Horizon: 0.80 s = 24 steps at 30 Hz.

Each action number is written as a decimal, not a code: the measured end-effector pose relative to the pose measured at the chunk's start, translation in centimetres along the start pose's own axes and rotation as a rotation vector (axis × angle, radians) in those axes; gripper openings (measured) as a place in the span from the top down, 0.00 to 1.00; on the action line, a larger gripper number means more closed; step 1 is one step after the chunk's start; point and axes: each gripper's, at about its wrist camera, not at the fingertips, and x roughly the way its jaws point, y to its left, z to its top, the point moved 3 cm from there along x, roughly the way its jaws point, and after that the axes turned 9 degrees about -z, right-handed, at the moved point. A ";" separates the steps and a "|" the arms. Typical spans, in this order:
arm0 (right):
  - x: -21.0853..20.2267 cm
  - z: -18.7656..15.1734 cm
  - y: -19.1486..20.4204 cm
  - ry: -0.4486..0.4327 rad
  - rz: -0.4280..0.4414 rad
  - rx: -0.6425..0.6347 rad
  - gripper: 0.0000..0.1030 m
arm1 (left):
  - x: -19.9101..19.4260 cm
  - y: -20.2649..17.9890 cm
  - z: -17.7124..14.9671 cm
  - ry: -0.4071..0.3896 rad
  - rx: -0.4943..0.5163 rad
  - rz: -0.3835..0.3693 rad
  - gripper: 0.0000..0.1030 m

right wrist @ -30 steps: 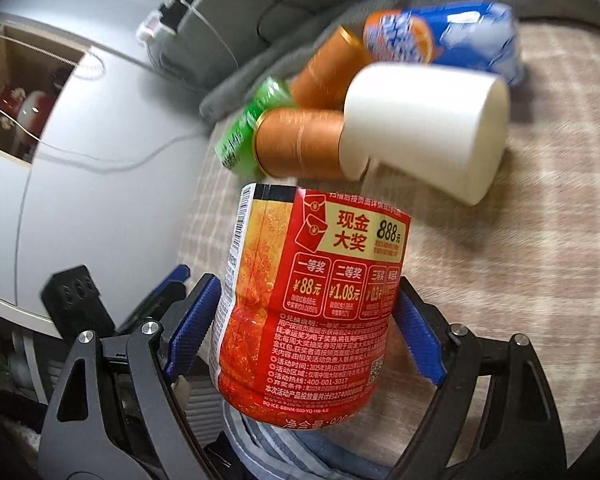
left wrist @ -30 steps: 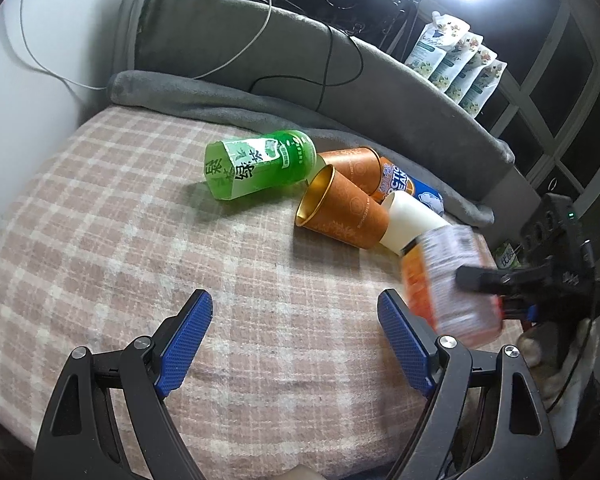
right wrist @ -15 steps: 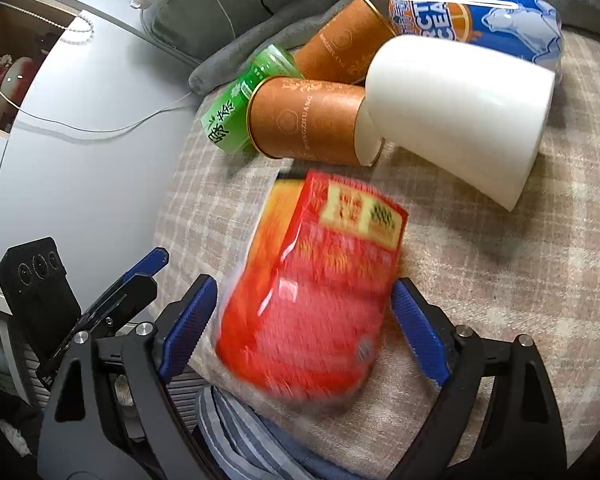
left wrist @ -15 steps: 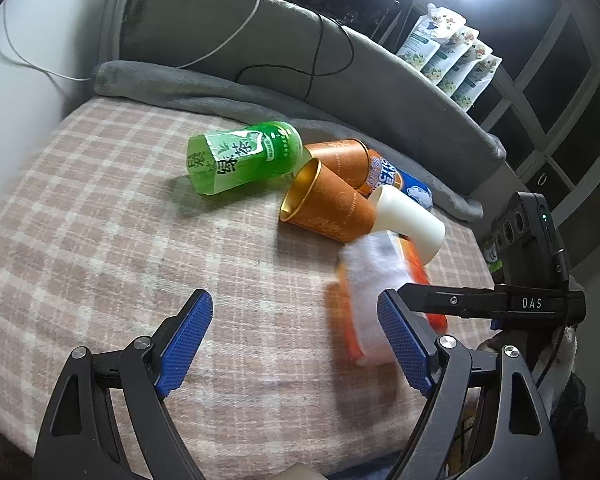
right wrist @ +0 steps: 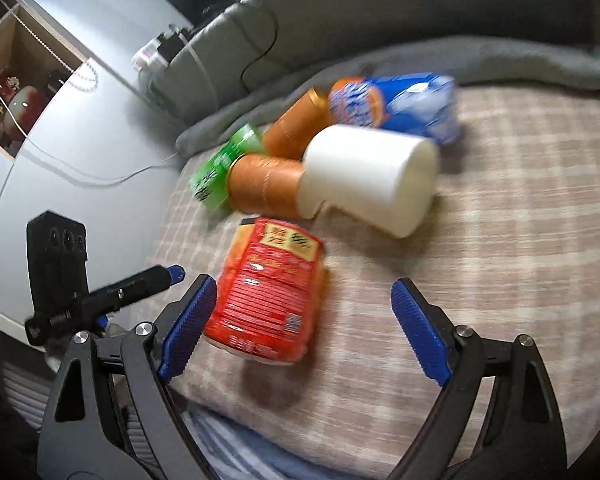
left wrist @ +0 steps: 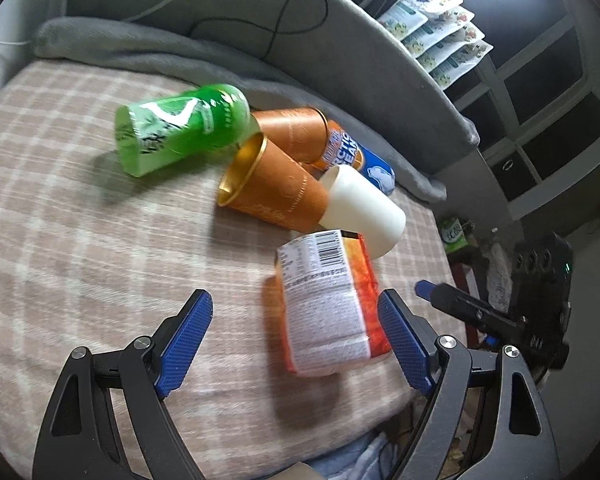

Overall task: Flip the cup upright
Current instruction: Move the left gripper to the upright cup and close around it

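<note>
Clutter is crowding the far side of the checked blanket (left wrist: pixel 80 240): a green bottle (left wrist: pixel 180 132) is lying on its side, two brown paper cups (left wrist: pixel 276 188) are lying beside it, a blue-and-orange can (right wrist: pixel 396 104) is lying behind them, and a white cup (right wrist: pixel 368 176) is lying tipped over, its mouth pressing against the nearer brown cup. A grey blanket roll (left wrist: pixel 180 60) is running along the back edge, with a cable trailing over the grey cushion behind it.

Both views are showing motion blur, so label print is staying unreadable (only a barcode panel is coming through in the left wrist view). The base of the red-orange cup (right wrist: pixel 268 292) is not showing clearly, and whether it is standing straight or leaning is hard to settle; it is sitting on the blanket near the front edge, just in front of the white cup.

The left gripper (left wrist: pixel 296 340) is hovering with jaws spread wide and nothing between them touching the pads; the red-orange cup is sitting just inside its right-hand finger. The right gripper (right wrist: pixel 304 328) is likewise gaping, holding nothing, with the cup sitting close by its left-hand finger (right wrist: pixel 188 320), apparently apart from it.
</note>
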 end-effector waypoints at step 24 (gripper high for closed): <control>-3.4 -2.3 -4.3 -0.102 -0.105 0.089 0.11 | 6.7 0.5 1.8 0.206 -0.183 -0.108 0.18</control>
